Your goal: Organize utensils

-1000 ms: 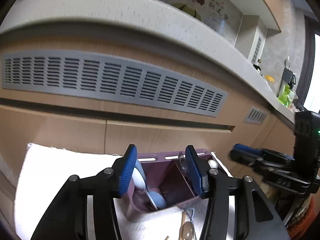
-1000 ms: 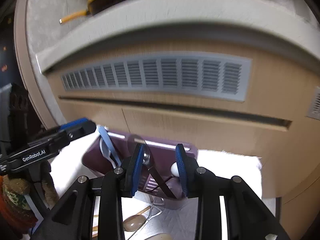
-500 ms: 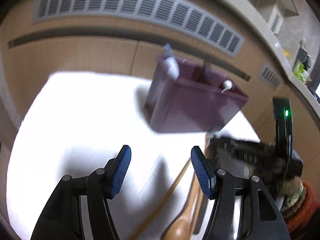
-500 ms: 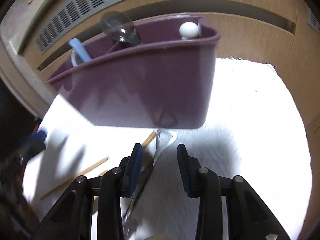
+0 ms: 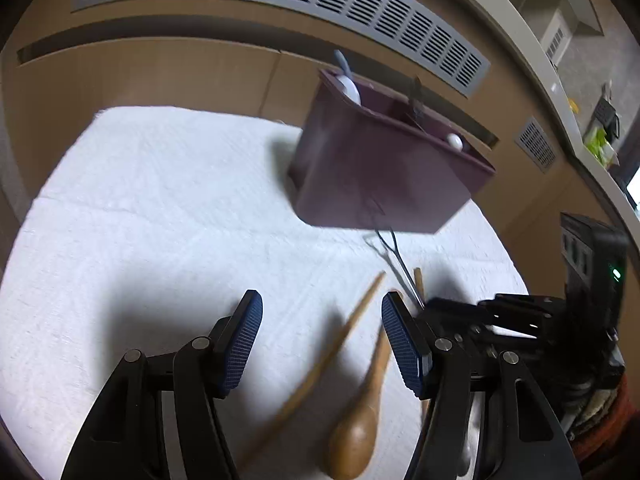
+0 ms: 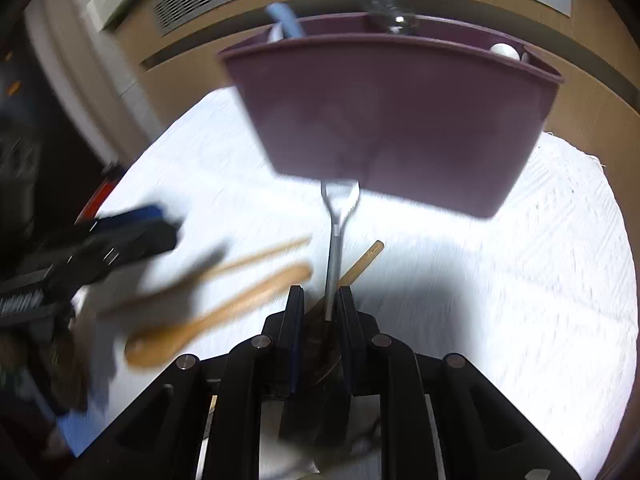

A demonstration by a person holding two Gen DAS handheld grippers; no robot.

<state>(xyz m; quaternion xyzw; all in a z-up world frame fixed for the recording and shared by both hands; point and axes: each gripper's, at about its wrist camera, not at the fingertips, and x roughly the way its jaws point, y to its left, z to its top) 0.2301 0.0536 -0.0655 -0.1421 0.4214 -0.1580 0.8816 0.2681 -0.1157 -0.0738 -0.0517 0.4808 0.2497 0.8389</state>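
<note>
The right tongs (image 6: 319, 308) are pinching the metal utensil (image 6: 333, 248) by its handle, its looped end pointing at the foot of the purple caddy (image 6: 396, 120). The left tongs (image 5: 320, 340) hang spread and empty above the wooden spoon (image 5: 362, 420) and chopstick (image 5: 332, 356) on the white towel (image 5: 140, 220). The step looks like a pickup; next the metal utensil likely needs lifting over the caddy rim into a free compartment

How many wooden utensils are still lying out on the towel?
3 visible: a wooden spoon on the left, a thin stick beyond it, and a flat wooden handle by the right gripper; that gripper may hide more.
</note>
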